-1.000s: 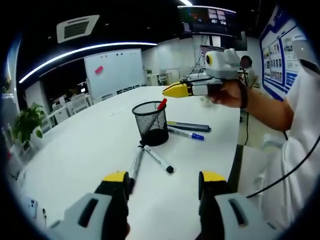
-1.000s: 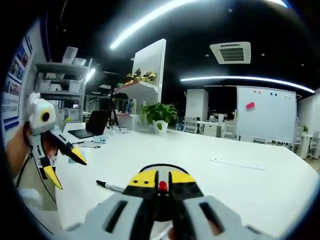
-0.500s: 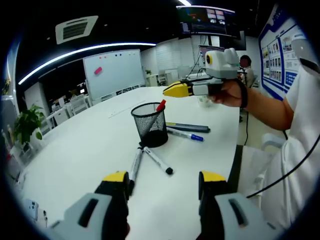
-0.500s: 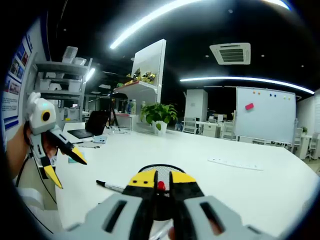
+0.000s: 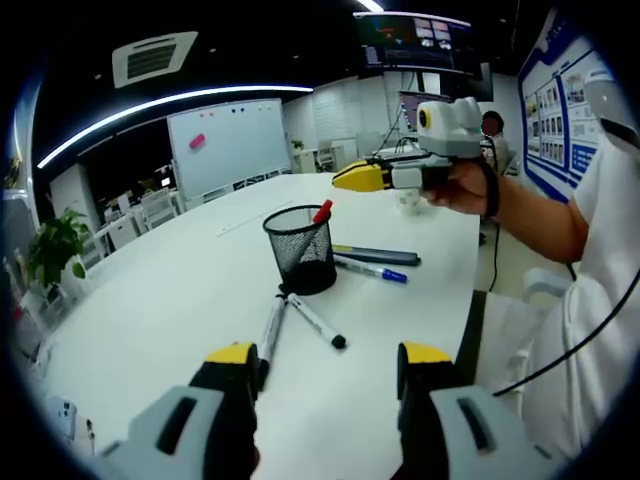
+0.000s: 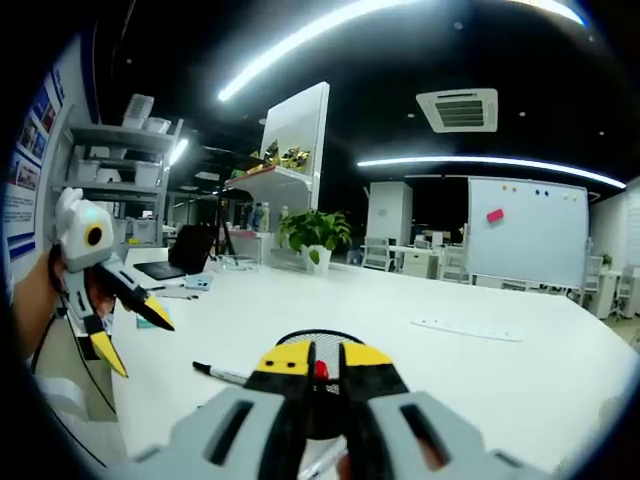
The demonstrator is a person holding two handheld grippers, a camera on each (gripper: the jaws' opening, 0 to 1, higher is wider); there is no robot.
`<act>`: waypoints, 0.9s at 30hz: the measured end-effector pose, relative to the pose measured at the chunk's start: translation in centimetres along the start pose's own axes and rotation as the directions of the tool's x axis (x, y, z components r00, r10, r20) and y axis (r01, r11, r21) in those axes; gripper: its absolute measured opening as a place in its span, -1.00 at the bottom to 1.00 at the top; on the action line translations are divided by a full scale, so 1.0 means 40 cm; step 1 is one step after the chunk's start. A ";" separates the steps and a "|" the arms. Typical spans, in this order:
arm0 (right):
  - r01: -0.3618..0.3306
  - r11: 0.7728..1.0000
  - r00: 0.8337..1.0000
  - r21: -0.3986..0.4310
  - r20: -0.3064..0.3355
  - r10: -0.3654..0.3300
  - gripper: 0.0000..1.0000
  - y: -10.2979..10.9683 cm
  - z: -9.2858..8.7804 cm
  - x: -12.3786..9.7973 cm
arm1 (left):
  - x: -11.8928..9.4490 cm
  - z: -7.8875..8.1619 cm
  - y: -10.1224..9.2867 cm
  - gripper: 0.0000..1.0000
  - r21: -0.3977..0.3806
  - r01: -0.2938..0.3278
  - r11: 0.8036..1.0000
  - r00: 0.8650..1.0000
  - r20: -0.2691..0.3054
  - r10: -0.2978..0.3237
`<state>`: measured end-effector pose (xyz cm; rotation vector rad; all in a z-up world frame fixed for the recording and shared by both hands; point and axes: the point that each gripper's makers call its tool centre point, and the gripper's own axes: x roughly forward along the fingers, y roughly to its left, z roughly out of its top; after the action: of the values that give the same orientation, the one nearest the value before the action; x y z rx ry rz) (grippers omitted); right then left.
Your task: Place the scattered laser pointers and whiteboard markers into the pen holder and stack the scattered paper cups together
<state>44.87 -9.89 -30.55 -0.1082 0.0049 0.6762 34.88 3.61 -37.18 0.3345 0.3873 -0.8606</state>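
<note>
The left gripper [image 5: 325,365] hangs low over the near edge of the tabletop [image 5: 180,290], its yellow-tipped jaws spread wide with nothing between them. Just beyond them two slim markers [image 5: 292,322] with black caps lie on the smooth white surface, their far ends meeting at the foot of the pen holder [image 5: 300,247], a round black wire-mesh cup standing upright toward the middle of the tabletop. A red-capped marker [image 5: 322,211] leans out over its rim. Beside the cup, toward the tabletop's right edge, lie a long dark pen-shaped stick [image 5: 378,253] and a white marker with a blue cap [image 5: 372,268], side by side and close together.

The right gripper [image 5: 352,178], held in a person's hand [image 5: 462,187], hovers above and beyond the pen holder. In the right gripper view its jaws [image 6: 322,355] are drawn nearly together, with only a narrow slit left; through that slit the red marker cap [image 6: 320,371] shows, lying beyond them over the mesh rim [image 6: 300,337], and nothing is gripped. A black-capped marker [image 6: 220,373] lies left of the cup there, and the left gripper [image 6: 125,335] shows at the left with jaws apart.
</note>
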 end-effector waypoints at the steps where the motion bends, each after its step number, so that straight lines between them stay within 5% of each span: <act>1: 0.000 1.000 1.000 0.001 0.000 0.000 -0.79 0.000 0.000 -0.001 | 0.000 0.000 0.000 0.14 0.000 0.000 1.000 1.000 0.001 0.000; 27: 0.018 1.000 1.000 -0.016 -0.009 -0.018 -0.76 -0.005 -0.007 -0.033 | 0.006 -0.001 -0.002 0.14 -0.003 0.003 1.000 1.000 -0.001 -0.003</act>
<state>43.97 -10.90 -30.74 -0.1265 0.0072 0.6580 34.95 3.42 -37.35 0.3313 0.3904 -0.8631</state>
